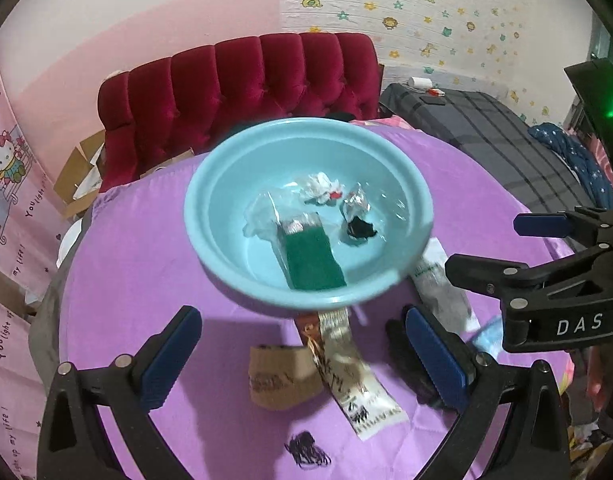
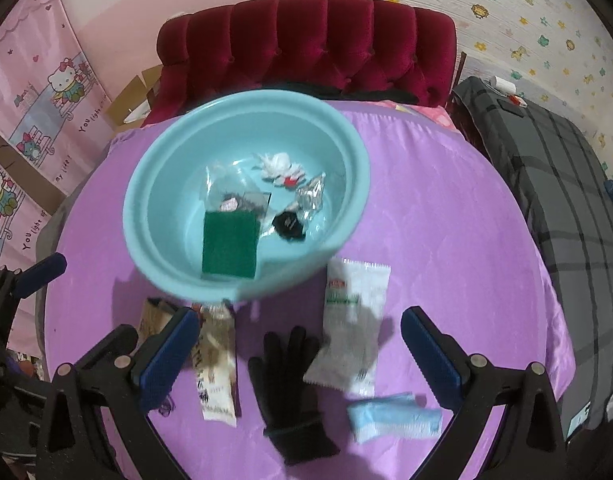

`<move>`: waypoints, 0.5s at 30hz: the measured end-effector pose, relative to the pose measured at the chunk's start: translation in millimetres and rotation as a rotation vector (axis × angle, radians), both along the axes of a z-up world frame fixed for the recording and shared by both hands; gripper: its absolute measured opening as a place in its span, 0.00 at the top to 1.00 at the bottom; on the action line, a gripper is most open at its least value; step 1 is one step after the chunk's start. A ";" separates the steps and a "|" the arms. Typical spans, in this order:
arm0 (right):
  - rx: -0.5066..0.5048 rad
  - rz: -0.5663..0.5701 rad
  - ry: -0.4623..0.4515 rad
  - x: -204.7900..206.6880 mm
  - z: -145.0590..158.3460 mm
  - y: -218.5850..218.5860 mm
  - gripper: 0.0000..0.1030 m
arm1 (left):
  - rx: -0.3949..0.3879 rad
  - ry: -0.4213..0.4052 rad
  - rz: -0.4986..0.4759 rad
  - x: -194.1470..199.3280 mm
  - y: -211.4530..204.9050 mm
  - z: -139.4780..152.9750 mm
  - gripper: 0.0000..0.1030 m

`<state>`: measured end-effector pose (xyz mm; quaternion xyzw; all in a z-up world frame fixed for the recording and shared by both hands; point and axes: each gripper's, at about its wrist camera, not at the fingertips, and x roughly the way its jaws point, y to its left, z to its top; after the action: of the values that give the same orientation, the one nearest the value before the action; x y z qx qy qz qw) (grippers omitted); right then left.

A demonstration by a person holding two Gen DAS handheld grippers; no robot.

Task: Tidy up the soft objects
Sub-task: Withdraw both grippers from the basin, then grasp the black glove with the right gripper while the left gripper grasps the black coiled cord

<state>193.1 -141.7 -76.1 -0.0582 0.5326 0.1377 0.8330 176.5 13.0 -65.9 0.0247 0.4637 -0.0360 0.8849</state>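
Observation:
A light blue basin (image 1: pixel 210 248) (image 2: pixel 146 240) stands on the purple table and holds a green scouring pad (image 1: pixel 312 258) (image 2: pixel 229 245), a white crumpled item (image 1: pixel 318 187), clear wrappers and a small black item (image 1: pixel 360 230). In front of it lie a black glove (image 2: pixel 286 384), a white packet (image 2: pixel 352 320), a long printed packet (image 1: pixel 352 372) (image 2: pixel 216 364), a brown cardboard sleeve (image 1: pixel 282 376) and a light blue cloth (image 2: pixel 394 420). My left gripper (image 1: pixel 302 360) is open above the packets. My right gripper (image 2: pixel 298 356) is open above the glove and shows in the left wrist view (image 1: pixel 546 252).
A red tufted headboard (image 2: pixel 306 48) stands behind the table. A grey plaid bed (image 2: pixel 566 208) lies to the right. Cardboard boxes (image 1: pixel 82 176) sit at the left by the pink cartoon wall hanging. A black hair tie (image 1: pixel 308 448) lies near the table's front.

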 end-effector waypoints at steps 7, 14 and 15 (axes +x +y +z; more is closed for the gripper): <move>0.015 -0.009 -0.008 -33.7 -2.3 -6.9 0.00 | 0.013 -0.024 -0.008 -34.4 -0.7 -0.4 0.00; 0.037 -0.007 0.013 -60.7 -17.4 -11.7 0.00 | 0.024 -0.038 -0.012 -62.7 2.5 -8.7 0.00; 0.035 -0.006 0.011 -64.4 -19.4 -11.8 0.00 | 0.023 -0.038 -0.014 -66.3 2.9 -11.1 0.00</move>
<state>128.7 -153.5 -95.5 -0.0413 0.5347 0.1449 0.8315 110.2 15.9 -77.0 0.0389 0.4469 -0.0362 0.8930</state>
